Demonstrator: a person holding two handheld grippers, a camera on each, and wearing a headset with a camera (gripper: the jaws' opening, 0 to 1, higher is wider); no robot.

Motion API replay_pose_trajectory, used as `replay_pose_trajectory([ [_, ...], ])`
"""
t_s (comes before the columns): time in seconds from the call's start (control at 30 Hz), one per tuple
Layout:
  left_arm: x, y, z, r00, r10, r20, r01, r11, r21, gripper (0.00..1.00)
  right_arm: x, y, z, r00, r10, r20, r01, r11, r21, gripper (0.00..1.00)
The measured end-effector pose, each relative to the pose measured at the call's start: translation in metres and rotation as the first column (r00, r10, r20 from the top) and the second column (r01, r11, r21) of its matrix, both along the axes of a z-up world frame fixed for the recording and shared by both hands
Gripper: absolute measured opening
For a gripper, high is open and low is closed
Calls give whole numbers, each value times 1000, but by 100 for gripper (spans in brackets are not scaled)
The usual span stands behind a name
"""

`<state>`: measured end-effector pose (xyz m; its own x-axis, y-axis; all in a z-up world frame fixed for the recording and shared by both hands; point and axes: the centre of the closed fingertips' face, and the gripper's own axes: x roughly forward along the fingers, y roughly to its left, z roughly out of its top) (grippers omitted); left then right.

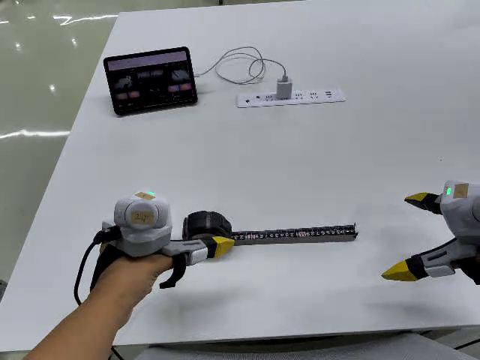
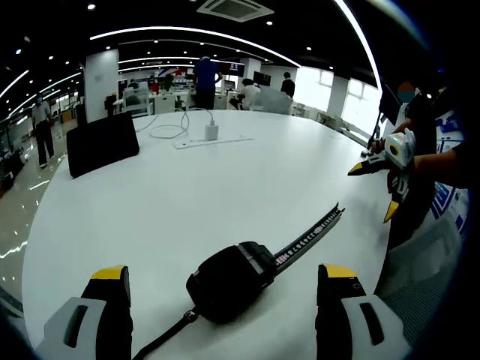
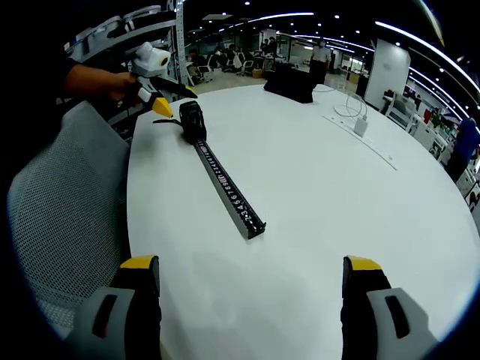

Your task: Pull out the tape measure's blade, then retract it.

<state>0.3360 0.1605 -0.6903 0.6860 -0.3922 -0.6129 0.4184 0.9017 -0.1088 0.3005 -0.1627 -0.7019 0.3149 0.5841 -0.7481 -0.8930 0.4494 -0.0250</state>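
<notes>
Far left at the back, a dark tablet [image 1: 150, 79] stands propped on the white table [image 1: 315, 165], screen lit. Near the front edge a hand [image 1: 139, 264] carries the left gripper [image 2: 225, 272], and its jaws are spread wide. The tape measure [image 1: 208, 223] sits right between them. In the left gripper view there is table showing on both sides of the black case, so the yellow tips flank it without clamping it. From the head view the near tip looks just beside the case, and whether it touches I cannot tell. A black strap [image 2: 161, 337] trails from the case back toward the gripper.

Moving right, the blade [image 1: 296, 235] is out, lying flat on the table and running straight away from the case, its markings facing up. Behind it, well apart, a white power strip [image 1: 291, 97] lies with a charger [image 1: 283, 88] plugged in and a white cable [image 1: 238, 66] looping off it.

At the far right is the right gripper [image 1: 409, 235], jaws gaping, nothing between them, touching nothing. It hangs well apart from the blade's end, which points toward the gap between the jaws.
</notes>
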Motion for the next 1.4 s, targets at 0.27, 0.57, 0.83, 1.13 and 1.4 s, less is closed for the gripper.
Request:
replay_pose_trajectory([
  [0.27, 6, 8, -3, 983, 176, 50, -177, 984, 12, 100, 13, 11, -2, 999, 44, -5, -44, 999, -22, 96],
  [0.57, -2, 2, -19, 976, 215, 28, -215, 976, 27, 100, 16, 24, -12, 992, 125, -30, -126, 990, -58, 90],
  [0.83, 4, -6, -19, 966, 255, 47, -254, 967, -27, 100, 19, 34, -19, 980, 192, -56, -197, 977, -88, 84],
  [1.13, 5, -7, -20, 967, 230, 107, -230, 973, -10, 100, 21, 41, -30, 945, 313, -98, -326, 929, -173, 66],
  [1.4, 8, -4, -19, 963, 237, 130, -237, 971, -19, 100, 20, 43, -42, 928, 350, -128, -370, 906, -205, 43],
])
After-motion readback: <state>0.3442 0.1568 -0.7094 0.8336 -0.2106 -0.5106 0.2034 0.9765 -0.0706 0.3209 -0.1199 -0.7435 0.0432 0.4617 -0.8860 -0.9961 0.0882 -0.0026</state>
